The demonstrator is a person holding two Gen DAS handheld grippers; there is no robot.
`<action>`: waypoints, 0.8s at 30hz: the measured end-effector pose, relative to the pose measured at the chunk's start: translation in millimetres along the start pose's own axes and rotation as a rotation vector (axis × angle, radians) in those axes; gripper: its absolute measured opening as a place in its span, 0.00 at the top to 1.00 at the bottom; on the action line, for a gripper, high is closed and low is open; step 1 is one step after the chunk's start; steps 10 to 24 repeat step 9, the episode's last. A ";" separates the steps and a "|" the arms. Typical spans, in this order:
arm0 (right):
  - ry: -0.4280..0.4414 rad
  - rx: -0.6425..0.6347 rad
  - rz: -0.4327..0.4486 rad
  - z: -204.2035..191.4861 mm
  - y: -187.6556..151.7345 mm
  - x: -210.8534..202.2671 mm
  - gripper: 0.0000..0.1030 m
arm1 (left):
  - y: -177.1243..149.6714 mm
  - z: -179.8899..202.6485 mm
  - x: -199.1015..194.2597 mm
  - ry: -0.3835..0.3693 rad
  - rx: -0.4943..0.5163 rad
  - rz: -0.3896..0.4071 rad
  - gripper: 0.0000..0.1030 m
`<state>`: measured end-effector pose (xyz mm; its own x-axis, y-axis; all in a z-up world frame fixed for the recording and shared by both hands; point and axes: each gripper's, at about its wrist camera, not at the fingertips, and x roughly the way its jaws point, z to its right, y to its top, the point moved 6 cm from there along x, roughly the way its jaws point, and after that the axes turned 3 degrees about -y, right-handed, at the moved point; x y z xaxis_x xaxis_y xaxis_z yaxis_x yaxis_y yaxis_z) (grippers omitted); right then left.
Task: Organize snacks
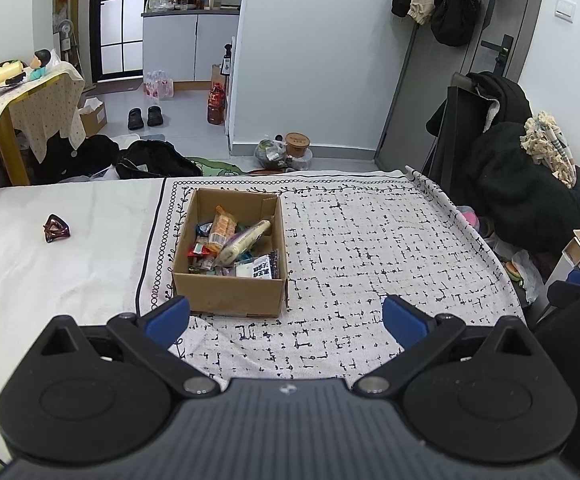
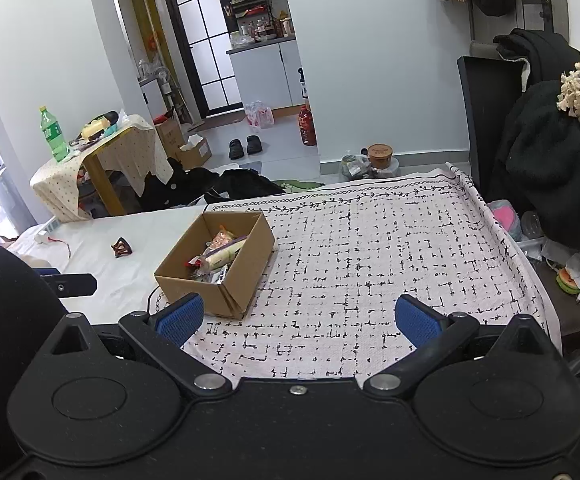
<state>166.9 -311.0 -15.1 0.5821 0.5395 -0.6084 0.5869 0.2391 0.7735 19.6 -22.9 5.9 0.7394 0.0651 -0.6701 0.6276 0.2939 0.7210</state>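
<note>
The cardboard box (image 1: 230, 276) is sitting on the patterned cloth (image 1: 369, 240), snacks (image 1: 234, 240) piled inside; the left gripper (image 1: 286, 316) is hovering just before it, jaws released and holding nothing. The right gripper (image 2: 297, 316) is hanging beside the box, jaws likewise spread wide.

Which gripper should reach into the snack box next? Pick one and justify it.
Left. The left gripper, jaws open and empty, faces the cardboard box nearly head-on. From the right gripper, also open, the box sits off to the left.

Bed (image 1: 50, 280), patterned cloth (image 1: 369, 248); atop, cardboard box (image 1: 230, 296), perhaps hair clip (image 1: 56, 229).
</note>
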 end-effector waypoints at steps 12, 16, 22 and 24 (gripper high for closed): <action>0.005 0.005 0.002 0.9 0.3 0.3 0.00 | 0.2 0.6 -0.7 0.000 0.000 0.002 0.01; 0.005 0.005 0.002 0.9 0.3 0.3 0.00 | 0.2 0.6 -0.7 0.000 0.000 0.002 0.01; 0.005 0.005 0.002 0.9 0.3 0.3 0.00 | 0.2 0.6 -0.7 0.000 0.000 0.002 0.01; 0.005 0.005 0.002 0.9 0.3 0.3 0.00 | 0.2 0.6 -0.7 0.000 0.000 0.002 0.01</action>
